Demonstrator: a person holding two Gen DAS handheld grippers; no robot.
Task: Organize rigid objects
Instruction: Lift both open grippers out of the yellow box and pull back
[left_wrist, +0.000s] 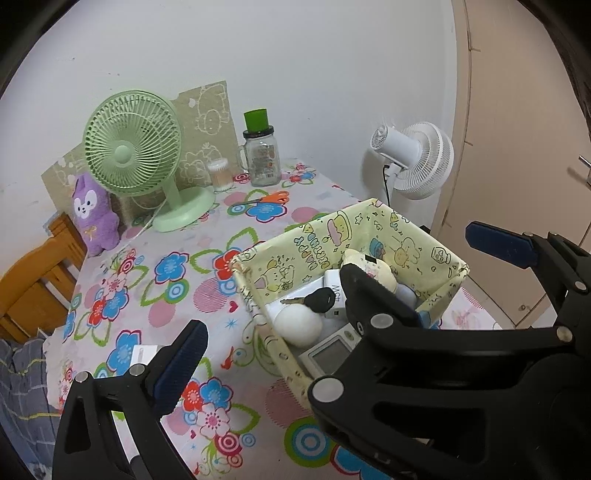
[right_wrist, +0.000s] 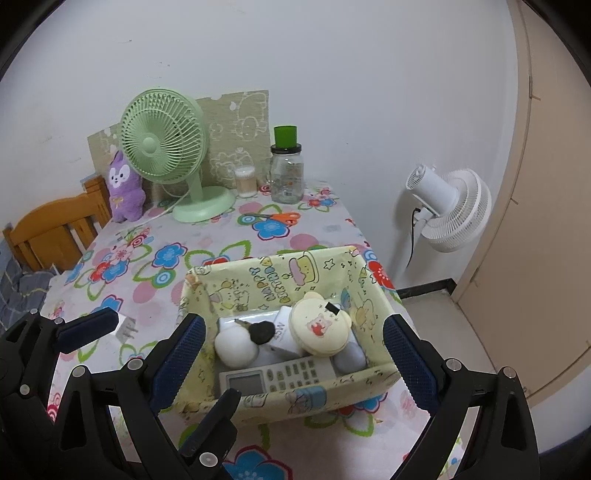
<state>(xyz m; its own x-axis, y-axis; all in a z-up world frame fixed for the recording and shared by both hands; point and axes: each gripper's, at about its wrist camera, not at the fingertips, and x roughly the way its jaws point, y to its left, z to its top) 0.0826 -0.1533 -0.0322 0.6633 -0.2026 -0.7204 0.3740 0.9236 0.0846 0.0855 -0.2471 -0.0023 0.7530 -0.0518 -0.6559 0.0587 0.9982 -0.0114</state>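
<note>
A pale yellow cartoon-print fabric basket (right_wrist: 266, 280) stands on the flowered tablecloth, also in the left wrist view (left_wrist: 436, 254). It holds a white ball (right_wrist: 236, 345), a black car key (right_wrist: 260, 331), a cream bear-shaped case (right_wrist: 319, 325), a white box (right_wrist: 282, 328) and a grey remote (right_wrist: 275, 376). My right gripper (right_wrist: 293, 360) is open, its fingers on either side of the basket's near end. My left gripper (right_wrist: 159, 360) is open left of the basket, and it is seen low in its own view (left_wrist: 332, 280). A white charger plug (right_wrist: 125, 326) lies by the left gripper's left finger.
At the back of the table stand a green desk fan (right_wrist: 166, 147), a purple plush (right_wrist: 123, 188), a cotton-swab jar (right_wrist: 245, 181) and a glass jar with a green lid (right_wrist: 286, 170). Orange scissors (right_wrist: 280, 218) lie behind the basket. A white floor fan (right_wrist: 450, 206) stands right, a wooden chair (right_wrist: 55, 229) left.
</note>
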